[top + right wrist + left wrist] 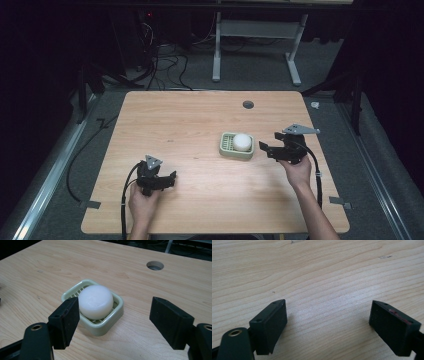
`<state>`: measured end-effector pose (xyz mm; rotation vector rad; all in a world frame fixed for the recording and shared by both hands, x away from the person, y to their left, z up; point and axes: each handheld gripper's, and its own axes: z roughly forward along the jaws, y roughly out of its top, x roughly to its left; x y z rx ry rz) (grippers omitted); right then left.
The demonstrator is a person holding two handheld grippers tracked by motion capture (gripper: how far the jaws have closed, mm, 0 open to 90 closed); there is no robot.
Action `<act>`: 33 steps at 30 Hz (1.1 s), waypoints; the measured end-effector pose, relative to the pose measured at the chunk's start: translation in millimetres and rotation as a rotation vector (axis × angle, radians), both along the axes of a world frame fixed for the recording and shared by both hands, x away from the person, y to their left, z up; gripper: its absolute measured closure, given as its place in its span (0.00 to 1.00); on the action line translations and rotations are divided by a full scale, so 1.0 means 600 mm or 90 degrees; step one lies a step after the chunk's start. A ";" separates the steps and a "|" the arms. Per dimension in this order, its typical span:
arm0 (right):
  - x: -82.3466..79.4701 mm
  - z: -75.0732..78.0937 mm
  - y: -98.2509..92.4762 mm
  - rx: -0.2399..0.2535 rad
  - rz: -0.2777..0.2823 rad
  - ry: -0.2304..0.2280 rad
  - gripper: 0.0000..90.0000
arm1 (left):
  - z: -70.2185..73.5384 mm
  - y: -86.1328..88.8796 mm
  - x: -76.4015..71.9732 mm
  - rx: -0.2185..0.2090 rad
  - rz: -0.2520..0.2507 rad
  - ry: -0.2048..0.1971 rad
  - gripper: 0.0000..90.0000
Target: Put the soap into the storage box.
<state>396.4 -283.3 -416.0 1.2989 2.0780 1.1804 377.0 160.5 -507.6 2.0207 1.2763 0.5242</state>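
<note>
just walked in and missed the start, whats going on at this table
A person sits at a wooden table with a gripper in each hand. The right gripper, jaws open, points at a white round soap lying in a pale green dish, close but not touching. The left gripper, also open, hangs over bare wood nearer the person.

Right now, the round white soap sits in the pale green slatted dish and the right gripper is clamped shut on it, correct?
Not quite. The round white soap does sit in the pale green slatted dish, but the right gripper is open, jaws wide apart and short of the soap, as the right gripper view shows.
</note>
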 end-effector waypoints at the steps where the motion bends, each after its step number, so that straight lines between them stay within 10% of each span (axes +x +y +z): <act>1: -0.003 0.000 -0.002 0.004 -0.001 -0.001 0.28 | 0.000 0.000 0.000 0.000 0.000 0.000 0.17; 33: -0.074 -0.005 -0.063 0.044 -0.046 -0.028 0.28 | 0.000 0.000 0.000 0.000 0.000 0.000 0.17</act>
